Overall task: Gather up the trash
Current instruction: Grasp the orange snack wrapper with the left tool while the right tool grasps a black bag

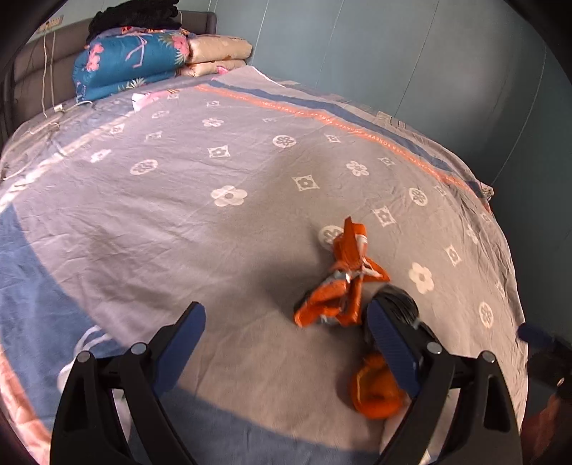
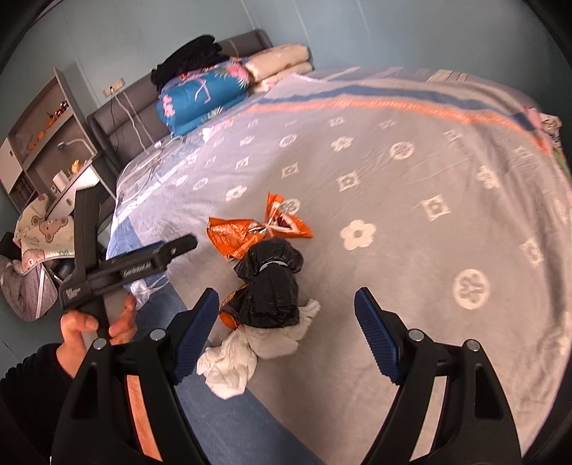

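A crumpled orange snack wrapper lies on the grey patterned bedspread; it also shows in the right wrist view. A knotted black plastic bag lies just nearer, over a small orange piece and a crumpled white tissue. In the left wrist view the black bag and orange piece sit behind the right finger. My left gripper is open and empty, left of the trash. My right gripper is open and empty above the black bag and tissue.
Folded quilts and a dark garment are stacked at the headboard. A white cable lies near them. A shelf unit and a bundle of cloth stand beside the bed. The left hand-held gripper's body is at left.
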A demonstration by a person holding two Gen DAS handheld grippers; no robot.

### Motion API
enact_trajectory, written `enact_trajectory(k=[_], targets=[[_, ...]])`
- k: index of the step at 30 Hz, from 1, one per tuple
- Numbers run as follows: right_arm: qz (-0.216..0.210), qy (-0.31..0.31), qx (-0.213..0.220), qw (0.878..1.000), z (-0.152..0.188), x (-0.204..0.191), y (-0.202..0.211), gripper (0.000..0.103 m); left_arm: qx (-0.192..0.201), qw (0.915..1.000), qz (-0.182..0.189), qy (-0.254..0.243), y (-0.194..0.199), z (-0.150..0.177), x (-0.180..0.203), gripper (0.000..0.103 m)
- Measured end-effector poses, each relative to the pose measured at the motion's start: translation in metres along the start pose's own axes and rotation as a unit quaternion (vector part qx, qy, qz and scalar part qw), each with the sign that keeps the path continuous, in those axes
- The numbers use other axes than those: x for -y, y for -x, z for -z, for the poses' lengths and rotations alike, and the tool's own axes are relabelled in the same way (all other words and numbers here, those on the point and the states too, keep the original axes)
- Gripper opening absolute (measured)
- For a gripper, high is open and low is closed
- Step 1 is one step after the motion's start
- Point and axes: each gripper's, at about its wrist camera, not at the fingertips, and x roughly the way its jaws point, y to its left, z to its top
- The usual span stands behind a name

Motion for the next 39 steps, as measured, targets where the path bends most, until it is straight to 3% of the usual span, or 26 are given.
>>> enact_trajectory(k=[6, 15, 19, 22, 24, 29, 33, 39], targets=[[0.003, 0.018, -0.019, 1.000, -0.005, -0.008, -0.038, 0.075, 0.009, 0.9996, 0.018, -0.022, -0.022, -0.010, 0.005, 0.088], [0.013, 0.031, -0.043, 0.998, -0.008, -0.015, -0.084, 0.075, -0.011, 0.9992, 0.033, -0.019, -0.063, -0.021, 0.011, 0.086], [0.012, 0.045, -0.057, 0.997, -0.011, -0.020, -0.105, 0.075, -0.027, 0.9984, 0.045, -0.021, -0.080, -0.024, 0.014, 0.073], [0.006, 0.041, -0.073, 0.996, -0.012, -0.021, -0.120, 0.069, -0.037, 0.9968, 0.071, -0.001, -0.088, -0.024, 0.010, 0.060], [0.007, 0.040, -0.079, 0.996, -0.012, -0.020, -0.126, 0.057, -0.040, 0.9955, 0.086, 0.001, -0.088, -0.024, 0.011, 0.047], [0.003, 0.036, -0.084, 0.996, -0.011, -0.024, -0.134, 0.040, -0.032, 0.9958, 0.083, -0.021, -0.083, -0.021, 0.019, 0.031], [0.002, 0.032, -0.090, 0.995, -0.011, -0.025, -0.136, 0.029, -0.029, 0.9957, 0.087, -0.012, -0.079, -0.022, 0.017, 0.024], [0.007, 0.032, -0.087, 0.996, -0.006, -0.026, -0.126, 0.024, -0.017, 0.9962, 0.085, 0.006, -0.062, -0.027, 0.006, 0.021]])
